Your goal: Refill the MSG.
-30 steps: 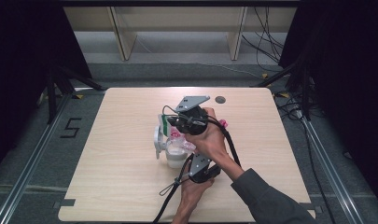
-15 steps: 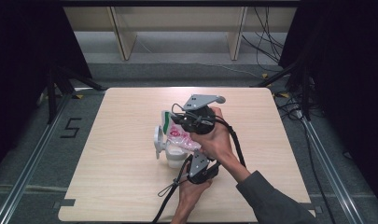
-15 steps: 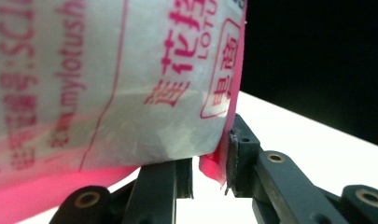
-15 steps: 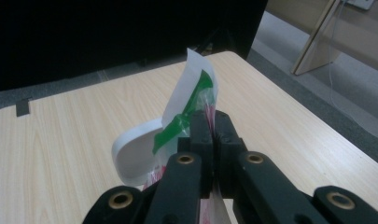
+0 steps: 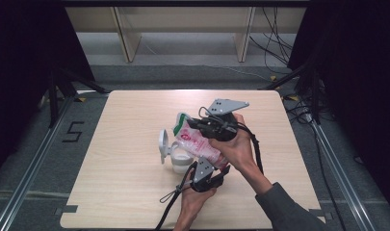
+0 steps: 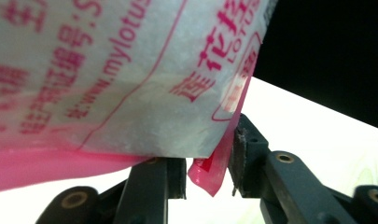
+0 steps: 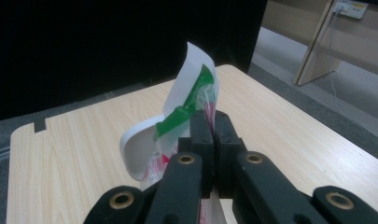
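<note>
A clear plastic bag (image 5: 197, 142) with pink print and a green top strip hangs tilted above the table. My right gripper (image 5: 198, 124) is shut on its upper part, just below the green strip (image 7: 184, 109); in the right gripper view the jaws (image 7: 213, 127) pinch the film flat. Under the bag, my left gripper (image 5: 206, 166) points up at its lower end. Its jaws have just been opening, and the bag's pink bottom corner (image 6: 210, 170) hangs loosely between the pads (image 6: 207, 163). A white jar (image 5: 179, 164) with its hinged lid (image 5: 163, 143) open stands under the bag.
The jar stands near the middle of the wooden table (image 5: 125, 192). A small dark disc (image 5: 227, 102) lies toward the far side. The white lid (image 7: 133, 154) stands just behind the bag in the right gripper view. Shelving legs and cables lie beyond the table's far edge.
My right gripper has carried the bag's top to the right and slightly up, stretching the bag out. The left gripper stayed in place under the bag.
</note>
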Tool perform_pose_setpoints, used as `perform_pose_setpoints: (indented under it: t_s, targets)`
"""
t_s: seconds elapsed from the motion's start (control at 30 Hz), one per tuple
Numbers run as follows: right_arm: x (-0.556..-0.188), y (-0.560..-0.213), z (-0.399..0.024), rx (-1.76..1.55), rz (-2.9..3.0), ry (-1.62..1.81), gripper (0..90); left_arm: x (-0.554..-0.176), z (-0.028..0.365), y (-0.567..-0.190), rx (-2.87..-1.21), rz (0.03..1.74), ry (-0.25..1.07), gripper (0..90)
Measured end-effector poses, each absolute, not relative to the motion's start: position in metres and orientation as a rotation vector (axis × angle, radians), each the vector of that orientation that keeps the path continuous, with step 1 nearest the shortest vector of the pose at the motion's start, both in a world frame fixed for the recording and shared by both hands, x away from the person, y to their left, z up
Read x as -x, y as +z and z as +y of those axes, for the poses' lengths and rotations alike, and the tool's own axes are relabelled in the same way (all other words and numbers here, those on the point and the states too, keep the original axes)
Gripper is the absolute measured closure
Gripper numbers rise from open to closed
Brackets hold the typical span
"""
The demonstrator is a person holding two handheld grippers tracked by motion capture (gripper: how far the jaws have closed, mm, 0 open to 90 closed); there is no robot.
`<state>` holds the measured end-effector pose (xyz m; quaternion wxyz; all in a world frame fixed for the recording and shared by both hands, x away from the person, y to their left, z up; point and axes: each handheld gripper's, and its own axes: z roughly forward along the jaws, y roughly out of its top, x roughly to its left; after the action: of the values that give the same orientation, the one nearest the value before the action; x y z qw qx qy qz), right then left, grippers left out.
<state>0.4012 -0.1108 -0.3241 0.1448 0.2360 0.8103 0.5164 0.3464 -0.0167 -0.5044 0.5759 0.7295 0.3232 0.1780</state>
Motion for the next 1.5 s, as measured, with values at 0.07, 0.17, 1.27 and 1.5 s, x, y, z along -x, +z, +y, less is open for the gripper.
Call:
perform_pose_setpoints:
  t_s: [0.07,0.17,1.27,1.5]
  targets:
    - [-0.401,-0.324,-0.116,-0.666,2.32,1.494,90.0,-0.346,-0.017,-0.505,-1.701,0.782,0.395,67.9]
    - [-0.401,-0.325,-0.124,-0.649,2.301,1.5,90.0,-0.346,-0.017,-0.506,-1.719,0.778,0.399,67.4]
    - [-0.385,-0.346,-0.181,-0.797,2.164,1.681,90.0,-0.339,-0.016,-0.502,-1.705,0.96,0.32,27.6]
    - [-0.388,-0.36,-0.19,-0.844,2.153,1.674,90.0,-0.334,-0.013,-0.506,-1.704,0.958,0.301,26.4]
